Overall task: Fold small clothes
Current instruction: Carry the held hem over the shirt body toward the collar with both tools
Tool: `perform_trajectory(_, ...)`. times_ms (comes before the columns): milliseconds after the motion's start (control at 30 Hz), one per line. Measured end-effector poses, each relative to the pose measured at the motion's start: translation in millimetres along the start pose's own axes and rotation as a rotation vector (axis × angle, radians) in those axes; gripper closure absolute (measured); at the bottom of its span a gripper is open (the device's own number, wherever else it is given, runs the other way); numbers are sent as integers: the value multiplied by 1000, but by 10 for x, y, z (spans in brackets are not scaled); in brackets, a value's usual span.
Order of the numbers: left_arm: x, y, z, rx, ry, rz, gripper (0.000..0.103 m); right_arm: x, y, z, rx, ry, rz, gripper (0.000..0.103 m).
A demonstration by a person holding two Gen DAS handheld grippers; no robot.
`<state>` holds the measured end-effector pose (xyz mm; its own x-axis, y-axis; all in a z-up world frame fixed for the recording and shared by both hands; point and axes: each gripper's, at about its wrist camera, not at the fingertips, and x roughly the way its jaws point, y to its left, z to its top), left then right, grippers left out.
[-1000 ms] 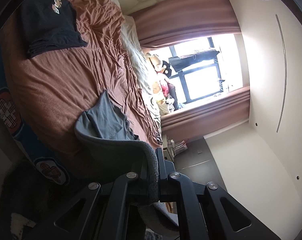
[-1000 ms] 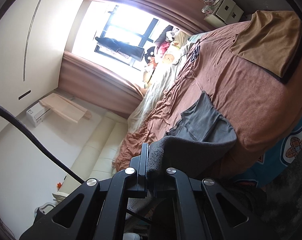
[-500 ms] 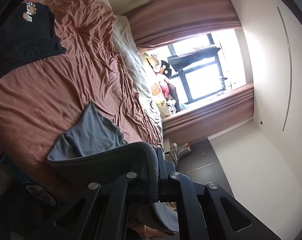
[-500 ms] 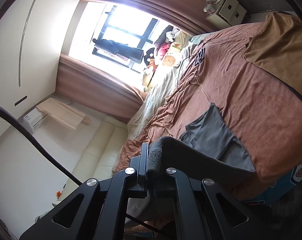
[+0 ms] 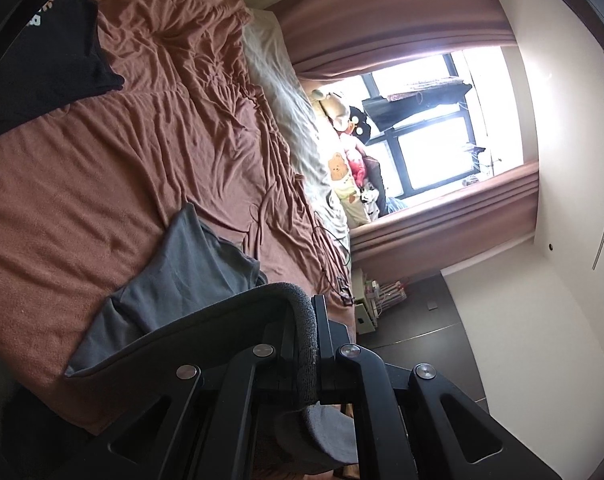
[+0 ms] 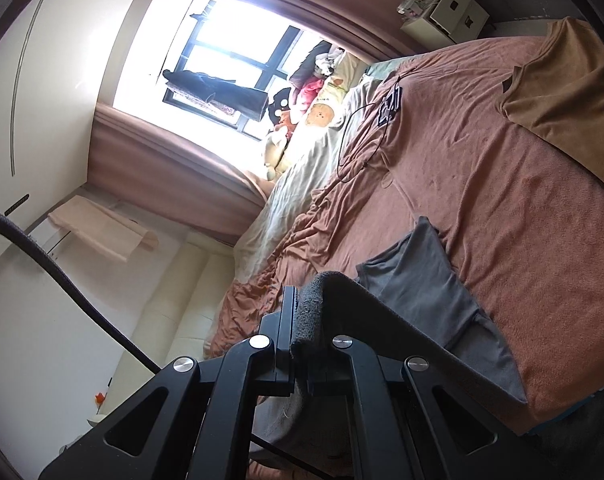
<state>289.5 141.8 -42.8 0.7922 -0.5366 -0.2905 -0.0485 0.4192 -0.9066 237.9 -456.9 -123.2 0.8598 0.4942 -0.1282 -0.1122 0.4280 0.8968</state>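
The left gripper (image 5: pixel 308 344) and right gripper (image 6: pixel 297 328), nearly level, each pinch the grey garment's (image 5: pixel 189 272) hem. Its far end lies on the bed (image 5: pixel 81 184) toward 12 o'clock.

We see both fisheye views lit by daylight from one window (image 5: pixel 434 128), which is blown out to pure white, so nothing beyond the glass is readable. Glare spills onto the pale wall (image 5: pixel 542 80) beside it and washes over the stuffed toys (image 6: pixel 293 108) at the sill. The brown bedspread (image 5: pixel 121 160) is evenly and softly lit, its wrinkles casting gentle shadows. The nearest gripper parts sit in shade, almost silhouetted. Straight lines bow strongly toward the edges, and black vignetting fills the corners. Focus is sharp, with little motion blur.
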Motion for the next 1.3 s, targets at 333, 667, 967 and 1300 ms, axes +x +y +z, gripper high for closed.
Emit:
perform_trajectory(333, 592, 87, 281, -20, 9, 61, 99, 562, -19, 273, 25, 23, -50, 103)
perform_trajectory(667, 1208, 432, 474, -2, 11, 185, 99, 1164, -163, 373, 12, 65, -171, 103)
perform_trajectory(967, 1709, 840, 581, -2, 52, 299, 99, 1551, -143, 452, -41, 108, -278, 103)
perform_trajectory(1300, 2093, 959, 617, 92, 156, 434, 88, 1772, 132, 480, -115, 176, -385, 98)
